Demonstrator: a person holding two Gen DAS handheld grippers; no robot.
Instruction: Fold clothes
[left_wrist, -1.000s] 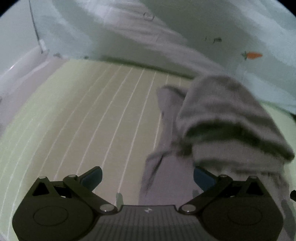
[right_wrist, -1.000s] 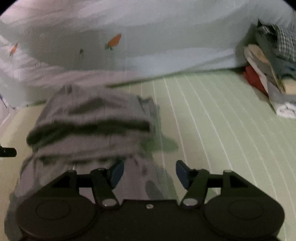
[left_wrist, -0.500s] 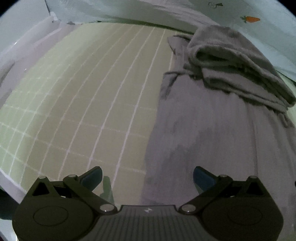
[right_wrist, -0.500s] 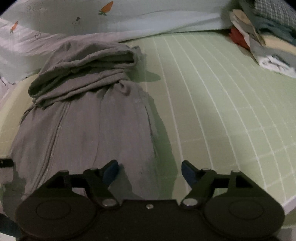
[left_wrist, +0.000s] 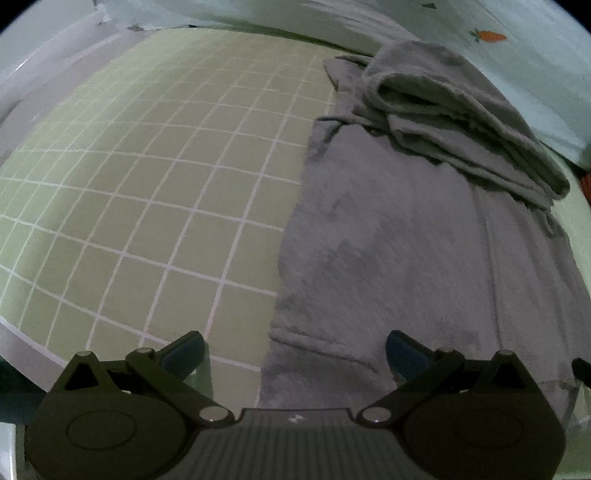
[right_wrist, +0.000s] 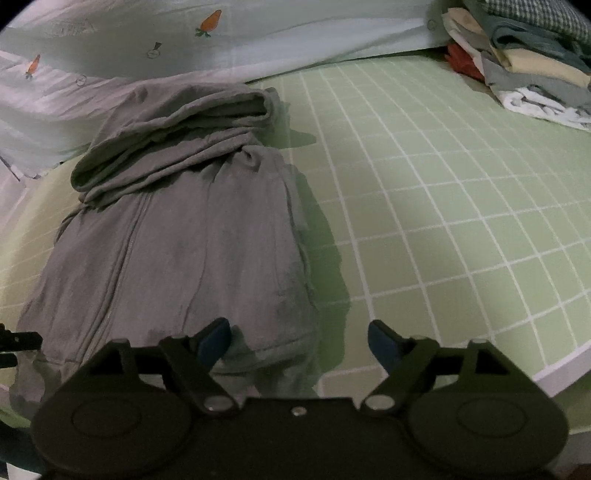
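Ahead of the left gripper (left_wrist: 293, 349) and to its right, a grey zip-up garment (left_wrist: 406, 240) lies flat on the green checked sheet (left_wrist: 147, 184). Its far end is folded back on itself into a thick roll (left_wrist: 461, 110). The left gripper's fingers stand spread wide and grip nothing; its right blue pad sits over the garment's near hem, its left pad over bare sheet, and whether either touches the surface cannot be told.

In front of the right gripper (right_wrist: 301, 345) and to its left, the same garment (right_wrist: 177, 251) stretches away, zip line running down its left half, roll (right_wrist: 177, 129) at the far end. This gripper is also released, fingers apart and empty, its left pad above the garment's near right corner and its right pad above the sheet (right_wrist: 443, 221).

Beyond the garment, a pale blue quilt with carrot prints (right_wrist: 258, 40) lies across the back. Far off to the right gripper's right, a stack of folded clothes (right_wrist: 528, 62) rests on the sheet.
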